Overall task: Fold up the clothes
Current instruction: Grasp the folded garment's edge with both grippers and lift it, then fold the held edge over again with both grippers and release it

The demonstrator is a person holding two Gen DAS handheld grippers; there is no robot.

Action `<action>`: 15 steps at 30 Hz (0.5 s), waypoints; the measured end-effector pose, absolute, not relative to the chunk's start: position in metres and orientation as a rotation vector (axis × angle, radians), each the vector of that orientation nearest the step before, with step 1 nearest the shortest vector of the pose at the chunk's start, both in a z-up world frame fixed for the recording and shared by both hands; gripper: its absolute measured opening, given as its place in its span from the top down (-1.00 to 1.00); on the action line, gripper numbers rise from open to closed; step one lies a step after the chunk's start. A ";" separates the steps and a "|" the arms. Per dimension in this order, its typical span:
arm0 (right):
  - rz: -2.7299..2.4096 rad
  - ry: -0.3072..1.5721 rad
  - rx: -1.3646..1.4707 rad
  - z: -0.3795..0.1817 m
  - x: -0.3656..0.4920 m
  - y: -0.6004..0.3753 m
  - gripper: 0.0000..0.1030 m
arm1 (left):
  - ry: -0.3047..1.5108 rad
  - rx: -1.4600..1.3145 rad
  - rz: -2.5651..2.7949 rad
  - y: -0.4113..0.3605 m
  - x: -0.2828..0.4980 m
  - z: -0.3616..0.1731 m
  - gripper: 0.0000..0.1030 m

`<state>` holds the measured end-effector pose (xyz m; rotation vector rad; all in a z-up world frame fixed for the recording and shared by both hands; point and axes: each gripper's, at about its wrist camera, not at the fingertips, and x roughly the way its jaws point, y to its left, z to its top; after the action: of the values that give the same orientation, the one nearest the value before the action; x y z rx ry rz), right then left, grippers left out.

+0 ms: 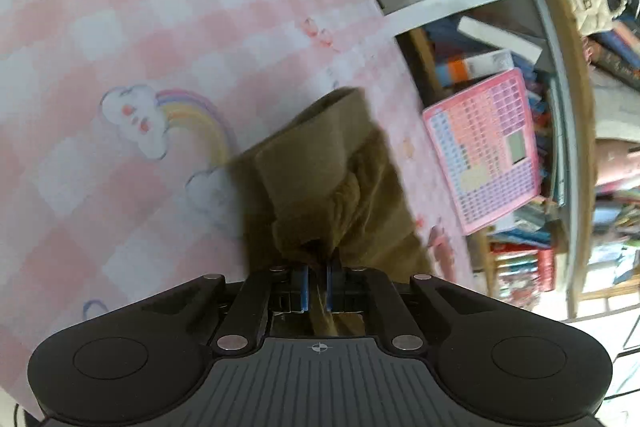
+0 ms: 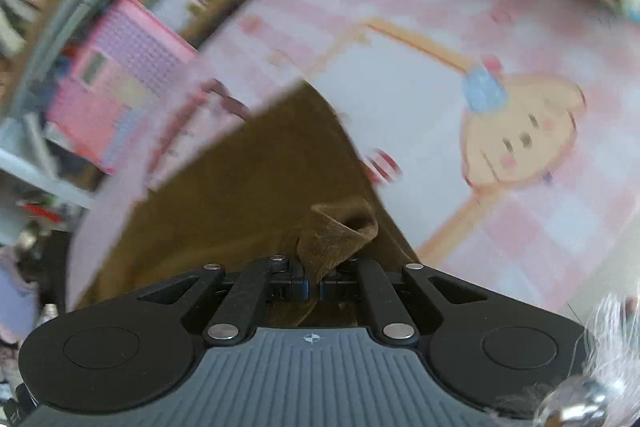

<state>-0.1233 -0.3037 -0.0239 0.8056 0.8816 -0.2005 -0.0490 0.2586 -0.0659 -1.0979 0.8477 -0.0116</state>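
Now both claws pinch the brown garment (image 1: 332, 183): left gripper (image 1: 318, 283) and right gripper (image 2: 314, 285) each clamp bunched cloth ahead, above the pink bedsheet (image 1: 120, 7). Thin bites could slip, dropping the fold.

- I count one brown garment (image 1: 332, 183), bunched at my end.
- Two grippers: my left gripper (image 1: 318, 287) and my right gripper (image 2: 314, 285), each clamped on that cloth.
- One pink checked bedsheet (image 1: 160, 7) under it.
- One pink toy keyboard (image 1: 484, 147) off the bed's edge.
- Books on the shelves: too blurred to count.
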 end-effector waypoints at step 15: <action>0.048 0.454 0.658 0.111 -0.106 -0.288 0.92 | 0.758 -1.111 -0.076 0.262 -0.041 -0.050 0.85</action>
<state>-0.1058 -0.2884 0.1108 0.6578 0.4536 0.0479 -0.0414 0.2619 -0.0500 -1.1114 0.7582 -0.0756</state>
